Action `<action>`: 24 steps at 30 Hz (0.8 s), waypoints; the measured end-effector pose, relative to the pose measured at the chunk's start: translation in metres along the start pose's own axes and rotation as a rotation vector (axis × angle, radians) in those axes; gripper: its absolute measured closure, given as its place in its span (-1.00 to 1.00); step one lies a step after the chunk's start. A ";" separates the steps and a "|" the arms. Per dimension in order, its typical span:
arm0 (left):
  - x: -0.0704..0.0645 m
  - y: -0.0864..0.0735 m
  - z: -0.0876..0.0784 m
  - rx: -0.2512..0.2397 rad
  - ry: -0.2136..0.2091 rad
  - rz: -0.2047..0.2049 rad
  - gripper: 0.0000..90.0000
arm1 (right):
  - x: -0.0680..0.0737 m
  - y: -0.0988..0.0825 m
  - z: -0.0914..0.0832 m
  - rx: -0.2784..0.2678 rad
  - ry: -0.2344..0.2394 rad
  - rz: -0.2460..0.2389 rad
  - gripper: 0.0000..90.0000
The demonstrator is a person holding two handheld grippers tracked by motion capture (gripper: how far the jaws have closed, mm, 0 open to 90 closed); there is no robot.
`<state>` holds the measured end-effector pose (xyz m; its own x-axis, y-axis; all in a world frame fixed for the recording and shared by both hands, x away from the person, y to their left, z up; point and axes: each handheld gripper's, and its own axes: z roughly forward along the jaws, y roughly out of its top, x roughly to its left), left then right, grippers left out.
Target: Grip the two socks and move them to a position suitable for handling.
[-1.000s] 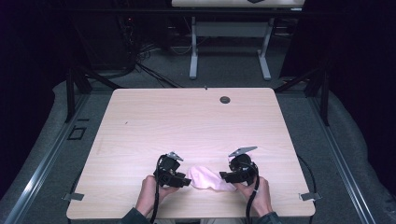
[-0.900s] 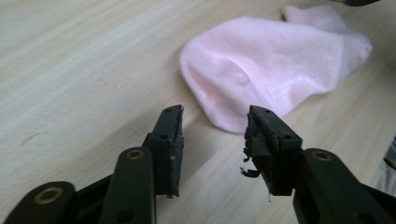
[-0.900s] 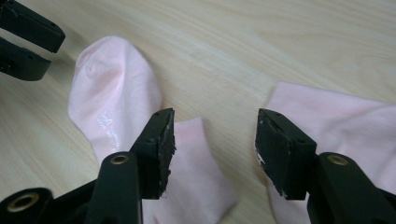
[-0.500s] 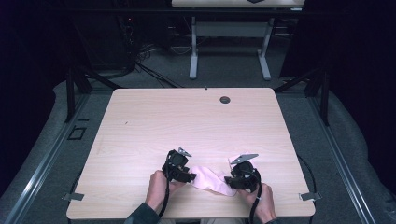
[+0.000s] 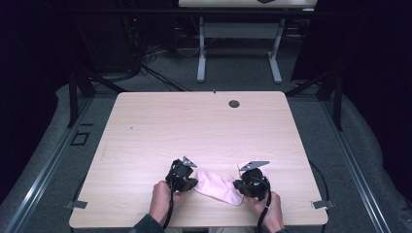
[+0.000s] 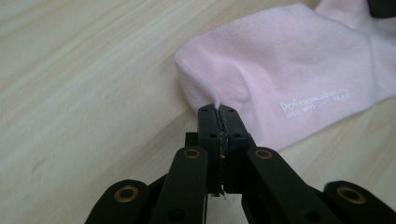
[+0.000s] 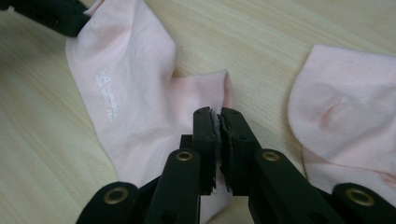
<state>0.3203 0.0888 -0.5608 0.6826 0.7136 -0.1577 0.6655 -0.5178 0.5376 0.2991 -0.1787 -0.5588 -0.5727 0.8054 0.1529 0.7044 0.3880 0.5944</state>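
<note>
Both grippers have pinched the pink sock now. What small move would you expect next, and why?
Probably a short joint lift. The left gripper is shut on one edge of the pink sock, the right gripper on its other end, and it lies flat on the table beside a second sock.

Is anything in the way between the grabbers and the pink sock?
Nothing visible. Both are already shut on the sock: the left gripper pinches one edge, the right gripper another. A second sock lies beside it.

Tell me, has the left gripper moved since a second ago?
Yes. The left gripper has shifted slightly toward the table's near edge, onto the pink sock.
</note>
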 end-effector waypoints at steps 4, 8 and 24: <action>-0.002 -0.023 -0.013 -0.038 -0.004 -0.051 0.98 | 0.005 0.000 -0.001 0.003 -0.002 0.018 0.86; -0.003 -0.036 -0.021 -0.054 -0.014 -0.058 0.85 | 0.009 0.000 0.005 0.028 0.004 0.004 0.69; 0.026 -0.040 -0.047 -0.144 0.064 -0.116 -0.73 | -0.050 0.004 -0.053 -0.105 -0.084 0.100 -0.31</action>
<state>0.2972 0.1507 -0.5472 0.5800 0.7955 -0.1752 0.6854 -0.3604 0.6327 0.3086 -0.2415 -0.5218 -0.4622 0.8737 0.1516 0.7058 0.2589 0.6594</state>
